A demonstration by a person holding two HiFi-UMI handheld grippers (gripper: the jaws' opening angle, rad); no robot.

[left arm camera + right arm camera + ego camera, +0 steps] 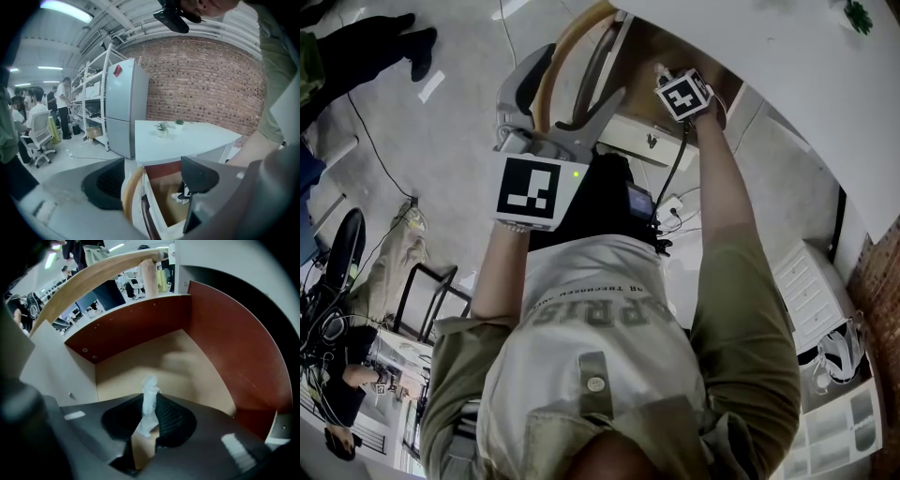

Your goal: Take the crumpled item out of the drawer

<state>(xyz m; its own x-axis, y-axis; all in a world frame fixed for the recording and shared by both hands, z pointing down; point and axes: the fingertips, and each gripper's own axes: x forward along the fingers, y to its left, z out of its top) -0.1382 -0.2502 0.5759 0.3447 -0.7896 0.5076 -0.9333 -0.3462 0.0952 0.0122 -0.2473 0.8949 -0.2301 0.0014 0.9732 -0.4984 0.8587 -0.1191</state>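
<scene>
white crumpled paper (pixel 150 390) | pinched in right gripper (pixel 148 409) | wooden drawer (pixel 140 324)

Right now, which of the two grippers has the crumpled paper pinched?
The right gripper, down in the drawer, shut on the white crumpled paper. The left gripper stands open around the drawer's wooden handle, no paper in it.

A red brick wall (pixel 201 79) closes the far side, with a tall grey refrigerator (pixel 124 110) in front of it and white shelving racks (pixel 91 89) to its left. Strip lights (pixel 65 10) glow on the ceiling. The floor (pixel 441 131) is pale grey — an office chair (pixel 40 133) stands far left.
</scene>
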